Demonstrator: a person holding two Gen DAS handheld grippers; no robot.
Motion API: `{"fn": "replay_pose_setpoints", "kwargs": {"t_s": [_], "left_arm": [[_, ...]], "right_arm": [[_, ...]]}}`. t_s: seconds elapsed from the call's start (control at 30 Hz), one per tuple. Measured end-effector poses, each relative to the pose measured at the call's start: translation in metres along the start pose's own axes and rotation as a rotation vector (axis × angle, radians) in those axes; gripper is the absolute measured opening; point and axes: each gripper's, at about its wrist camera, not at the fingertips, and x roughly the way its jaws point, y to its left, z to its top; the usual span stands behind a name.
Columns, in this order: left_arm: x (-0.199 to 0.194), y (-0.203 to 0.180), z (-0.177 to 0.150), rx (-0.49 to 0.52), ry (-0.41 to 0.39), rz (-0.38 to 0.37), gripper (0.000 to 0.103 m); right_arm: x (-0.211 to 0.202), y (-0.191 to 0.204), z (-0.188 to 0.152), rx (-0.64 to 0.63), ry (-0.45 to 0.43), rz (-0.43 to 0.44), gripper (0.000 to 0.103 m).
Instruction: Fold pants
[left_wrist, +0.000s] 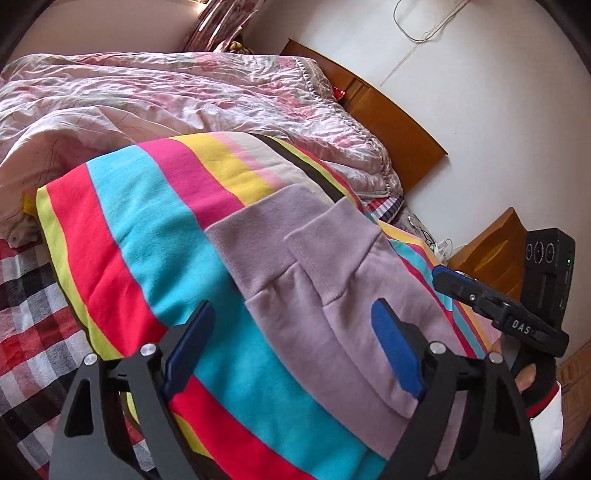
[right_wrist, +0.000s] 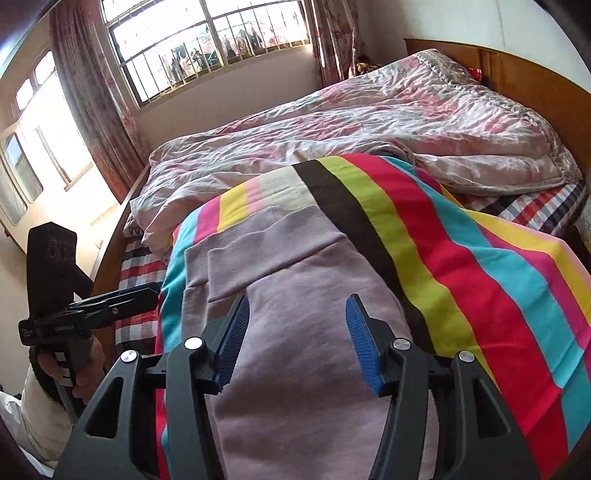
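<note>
Left wrist view shows the left claw (left_wrist: 291, 347) spread wide with nothing between its blue pads (left_wrist: 397, 354), hovering over the lilac pants (left_wrist: 332, 295), which lie on a striped blanket (left_wrist: 155, 229) on the bed. The pants lie doubled over, two ribbed cuffs (left_wrist: 266, 236) side by side at the far end, one slightly overlapping the other. At the right edge of this view the right claw (left_wrist: 443, 275) is seen side-on, held in a gloved hand (left_wrist: 532, 380), just off the pants' right edge. Right wrist view looks along the right claw (right_wrist: 297, 332), its ribbed blue pads (right_wrist: 364, 343) apart and empty above the pants (right_wrist: 306, 295); no fabric is pinched. There the left claw (right_wrist: 147, 293) appears at the left, beside the pants' edge, gripped by a hand (right_wrist: 81, 373). Beyond the blanket (right_wrist: 461, 258) lies a rumpled pink floral quilt (right_wrist: 369, 122), with a red plaid sheet (right_wrist: 535, 206) beneath, a wooden headboard (right_wrist: 535, 77), and a barred window (right_wrist: 207, 40) with curtains.
</note>
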Motion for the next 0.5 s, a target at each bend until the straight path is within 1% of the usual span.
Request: {"fn": "replay_pose_setpoints", "kwargs": {"t_s": [0.03, 0.1, 0.13, 0.17, 0.2, 0.23, 0.27, 0.33, 0.37, 0.43, 0.5], "left_arm": [[0.009, -0.01, 0.003, 0.017, 0.012, -0.016, 0.079], [0.029, -0.025, 0.007, 0.046, 0.038, -0.036, 0.07], [0.041, -0.03, 0.007, 0.05, 0.058, -0.034, 0.067], [0.051, -0.033, 0.008, 0.045, 0.084, -0.034, 0.057], [0.061, -0.033, 0.007, 0.034, 0.102, -0.031, 0.053], [0.068, -0.033, 0.006, 0.024, 0.106, -0.021, 0.053], [0.072, -0.032, 0.006, 0.019, 0.102, -0.01, 0.047], [0.073, -0.032, 0.006, 0.015, 0.085, 0.002, 0.03], [0.072, -0.03, 0.006, 0.012, 0.075, -0.009, 0.01], [0.065, -0.028, 0.008, 0.022, 0.047, -0.028, 0.009], [0.045, -0.033, 0.011, 0.056, -0.007, -0.052, 0.009]], "right_arm": [[-0.001, -0.013, -0.004, 0.027, 0.002, -0.015, 0.054], [-0.004, -0.031, -0.012, 0.079, 0.0, -0.029, 0.054], [-0.005, -0.036, -0.015, 0.1, -0.001, -0.026, 0.054], [-0.005, -0.04, -0.018, 0.116, -0.004, -0.023, 0.054], [-0.005, -0.042, -0.021, 0.122, -0.004, -0.022, 0.054], [-0.004, -0.042, -0.023, 0.122, -0.002, -0.023, 0.054], [-0.004, -0.041, -0.025, 0.12, 0.0, -0.024, 0.054], [-0.002, -0.04, -0.027, 0.115, 0.003, -0.023, 0.054], [0.0, -0.04, -0.027, 0.114, 0.004, -0.021, 0.054], [0.002, -0.039, -0.026, 0.119, 0.005, -0.023, 0.054], [0.003, -0.038, -0.022, 0.118, 0.001, -0.013, 0.054]]}}
